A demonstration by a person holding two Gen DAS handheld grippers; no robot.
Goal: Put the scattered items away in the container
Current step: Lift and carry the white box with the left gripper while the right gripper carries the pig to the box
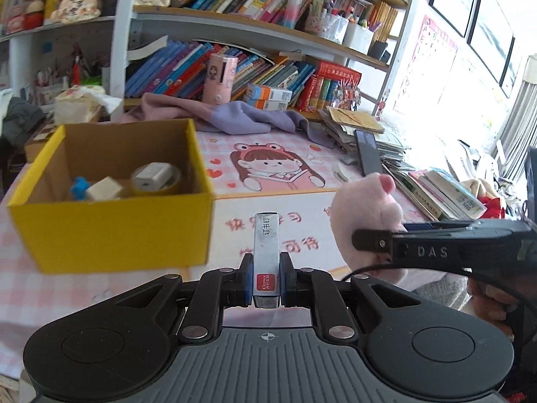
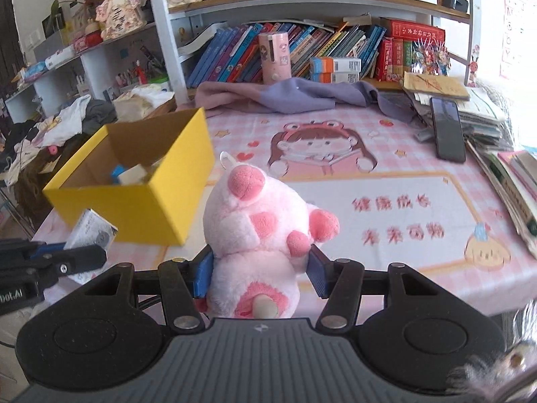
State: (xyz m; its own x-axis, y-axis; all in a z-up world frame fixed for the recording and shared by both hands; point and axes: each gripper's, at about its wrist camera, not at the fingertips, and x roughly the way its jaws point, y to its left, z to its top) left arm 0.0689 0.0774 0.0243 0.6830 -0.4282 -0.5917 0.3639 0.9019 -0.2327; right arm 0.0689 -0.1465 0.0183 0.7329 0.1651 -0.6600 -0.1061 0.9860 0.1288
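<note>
Two grippers, each with something in its grip, hung near the yellow box [image 1: 110, 225].

The left gripper [image 1: 266, 283] pinched a slim staple box [image 1: 266, 245] between its blue pads, just right of the yellow box's front corner. The right gripper [image 2: 260, 270] had its fingers pressed into a pink plush toy [image 2: 258, 235], held further right of the yellow box and above the pink desk mat [image 2: 402, 208]. Inside the yellow box lay a tape roll [image 1: 156, 178], a white block [image 1: 104, 188] and a small blue piece [image 1: 79, 188].
</note>
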